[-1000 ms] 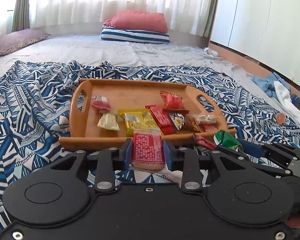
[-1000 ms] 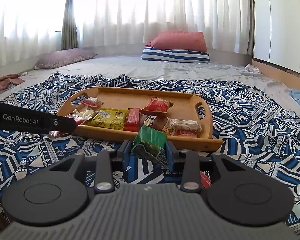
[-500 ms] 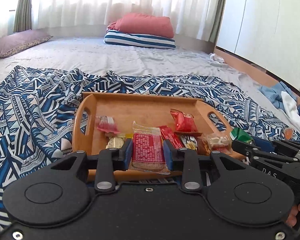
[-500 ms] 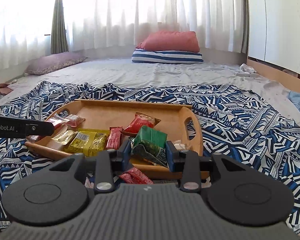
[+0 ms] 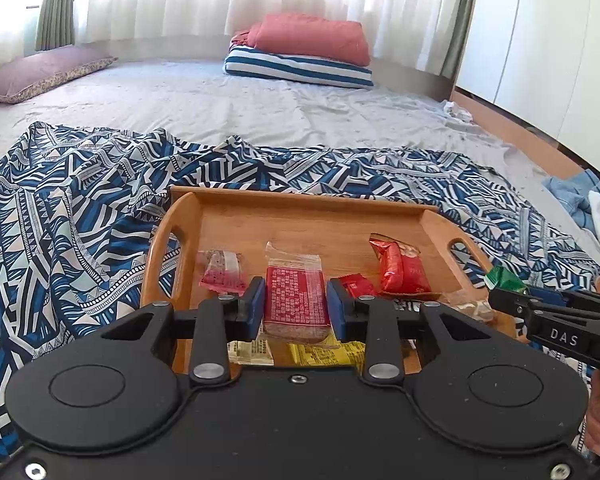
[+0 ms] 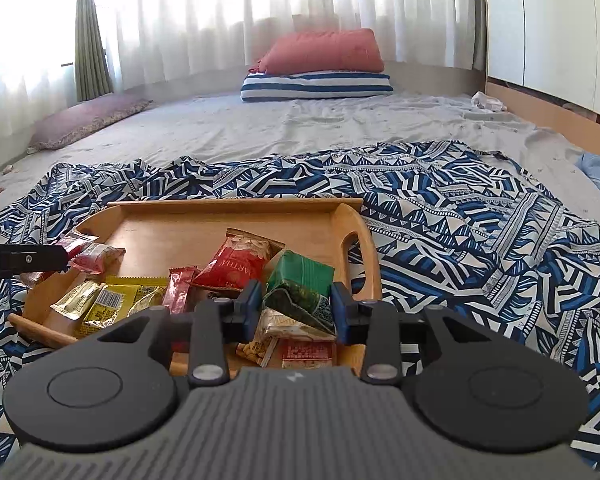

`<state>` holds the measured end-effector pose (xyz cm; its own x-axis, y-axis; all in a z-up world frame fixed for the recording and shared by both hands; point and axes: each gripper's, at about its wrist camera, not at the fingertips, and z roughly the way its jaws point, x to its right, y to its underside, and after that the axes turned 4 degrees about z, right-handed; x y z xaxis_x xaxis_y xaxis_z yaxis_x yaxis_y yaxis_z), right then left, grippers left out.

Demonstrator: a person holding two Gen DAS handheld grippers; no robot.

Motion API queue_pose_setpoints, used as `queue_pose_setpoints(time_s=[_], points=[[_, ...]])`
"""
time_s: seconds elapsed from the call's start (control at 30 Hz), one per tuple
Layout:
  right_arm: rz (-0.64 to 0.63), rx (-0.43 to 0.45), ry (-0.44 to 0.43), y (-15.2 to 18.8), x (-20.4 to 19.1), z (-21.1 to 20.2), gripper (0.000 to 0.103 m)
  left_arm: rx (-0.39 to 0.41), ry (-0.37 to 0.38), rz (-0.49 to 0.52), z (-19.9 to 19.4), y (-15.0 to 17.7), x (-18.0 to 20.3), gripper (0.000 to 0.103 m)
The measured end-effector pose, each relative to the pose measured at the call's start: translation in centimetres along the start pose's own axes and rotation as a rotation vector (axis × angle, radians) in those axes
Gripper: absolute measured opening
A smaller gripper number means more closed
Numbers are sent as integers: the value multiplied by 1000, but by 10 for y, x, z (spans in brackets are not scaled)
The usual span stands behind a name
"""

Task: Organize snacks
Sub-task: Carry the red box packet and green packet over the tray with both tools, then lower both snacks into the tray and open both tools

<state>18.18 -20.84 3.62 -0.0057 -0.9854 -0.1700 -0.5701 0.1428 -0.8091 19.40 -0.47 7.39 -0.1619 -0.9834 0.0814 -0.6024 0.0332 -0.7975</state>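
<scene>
Both grippers have advanced over the wooden tray (image 5: pixel 300 216): left gripper (image 5: pixel 296 312) pinching a red-labelled wafer packet (image 5: pixel 294 300), right gripper (image 6: pixel 296 308) pinching a green packet (image 6: pixel 300 284), hiding snacks beneath.

Ahead of both your tools, daylight pours through the sheer curtains (image 5: pixel 260 4) and blows them out to near white, leaving the far room hazy and bright. That backlight keeps the dark tool bodies nearest your lenses in shade, with a faint sheen on the foil snack packets (image 6: pixel 236 260) just past the fingers. Fisheye bending curves the wardrobe (image 5: pixel 540 60) to your right, and the corners go black.
</scene>
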Motion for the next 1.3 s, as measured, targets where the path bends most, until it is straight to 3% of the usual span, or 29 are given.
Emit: queue_pose_setpoints(time_s=[0.67,1.3], points=[[-3,-87,43,-28,9,53,41,-103,-27,-55,70,-25,-12,31],[-10,-139,4,-20,-10,84,41,-136,-34,-31,93,-15,-7,31]])
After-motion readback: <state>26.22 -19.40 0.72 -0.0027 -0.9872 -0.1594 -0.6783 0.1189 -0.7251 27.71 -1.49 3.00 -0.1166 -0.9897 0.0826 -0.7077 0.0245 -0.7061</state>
